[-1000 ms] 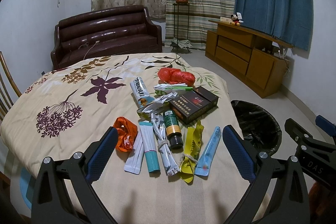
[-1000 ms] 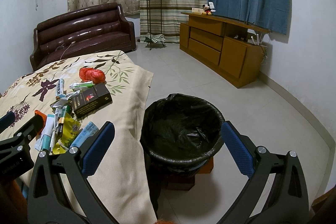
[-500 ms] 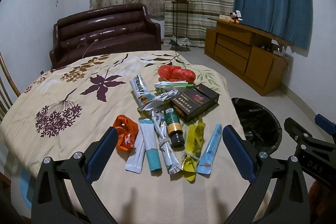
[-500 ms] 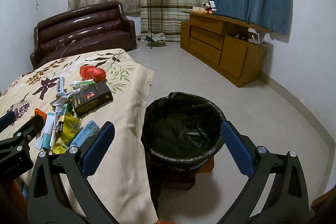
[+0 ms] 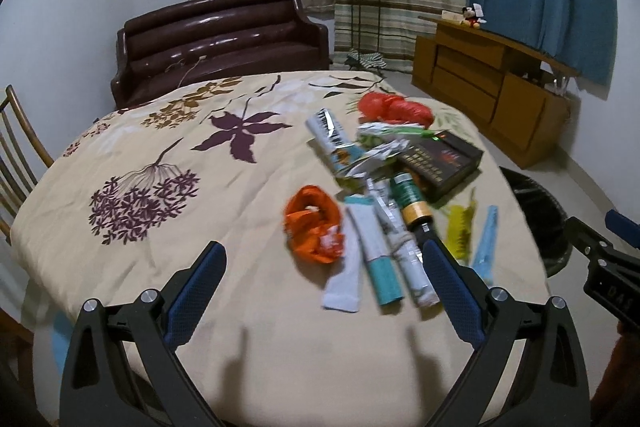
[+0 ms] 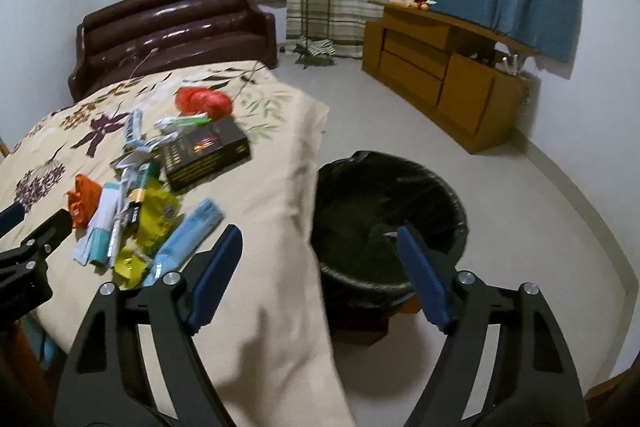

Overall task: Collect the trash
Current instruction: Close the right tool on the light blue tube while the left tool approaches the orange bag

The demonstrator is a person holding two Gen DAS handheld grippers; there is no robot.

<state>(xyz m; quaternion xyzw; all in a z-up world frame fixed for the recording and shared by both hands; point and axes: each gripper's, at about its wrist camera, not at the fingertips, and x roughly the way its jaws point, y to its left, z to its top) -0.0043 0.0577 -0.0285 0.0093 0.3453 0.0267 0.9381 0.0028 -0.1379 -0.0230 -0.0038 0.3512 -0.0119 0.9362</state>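
Two grippers over a table of trash, nothing held.
Left gripper [image 5: 320,267] spread wide above the wrappers; right gripper [image 6: 320,251] apart, just narrowing, empty. One orange wrapper [image 5: 314,229], one black box [image 5: 444,161], one red bag [image 5: 394,107] on the tablecloth [image 5: 160,147]; one bin [image 6: 388,215] beside.

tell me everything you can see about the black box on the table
The black box is a flat rectangular carton, cardboard by the look of it, with gold lettering and a red-orange emblem on its top face. It looks closed and lies flat on the floral tablecloth, at the far right of the trash pile, towards the table edge nearest the black-lined bin. Its near side overlaps the green bottle and crumpled wrappers; a white-green wrapper lies just behind it. No gripper touches it.
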